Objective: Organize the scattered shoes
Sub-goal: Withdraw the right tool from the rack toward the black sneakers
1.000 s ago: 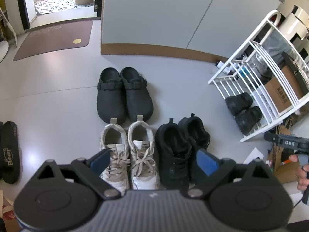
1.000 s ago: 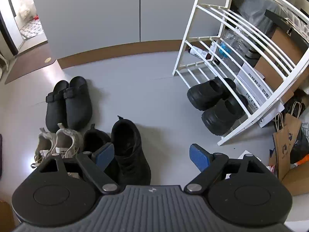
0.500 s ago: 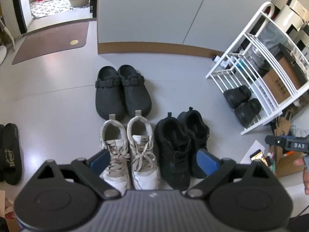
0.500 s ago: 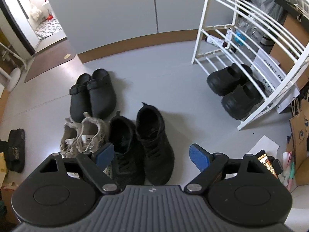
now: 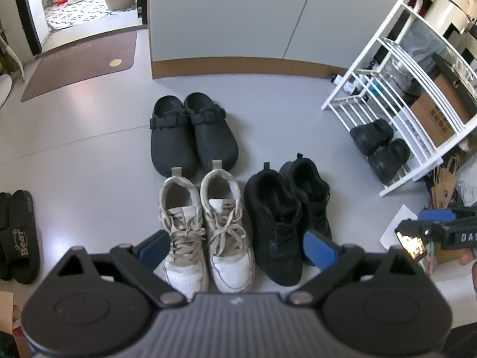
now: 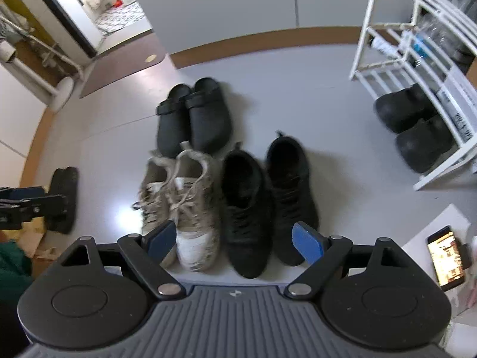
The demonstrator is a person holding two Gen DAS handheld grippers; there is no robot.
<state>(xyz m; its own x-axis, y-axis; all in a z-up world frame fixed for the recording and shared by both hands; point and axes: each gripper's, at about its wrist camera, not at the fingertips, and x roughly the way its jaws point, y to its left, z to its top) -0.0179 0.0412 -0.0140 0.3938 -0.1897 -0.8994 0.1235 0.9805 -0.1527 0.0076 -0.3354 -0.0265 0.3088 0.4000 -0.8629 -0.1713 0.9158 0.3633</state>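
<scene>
Left wrist: shoes (image 5: 238, 197) amid bare floor (image 5: 89, 161)

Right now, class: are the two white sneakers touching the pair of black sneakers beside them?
Apart. The left wrist view shows a strip of grey floor between the white sneakers and the black sneakers along their length.

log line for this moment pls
left gripper: open, empty | right gripper: open, empty | white sneakers, black sneakers, clogs: paired

— How's the light?
— Bright daylight from the doorway (image 5: 89, 0) at upper left; soft glare on the grey floor (image 5: 74, 113).
— Sharpness?
— Left wrist view crisp; right wrist view motion-blurred. Fisheye bends edges, corners dark.
</scene>
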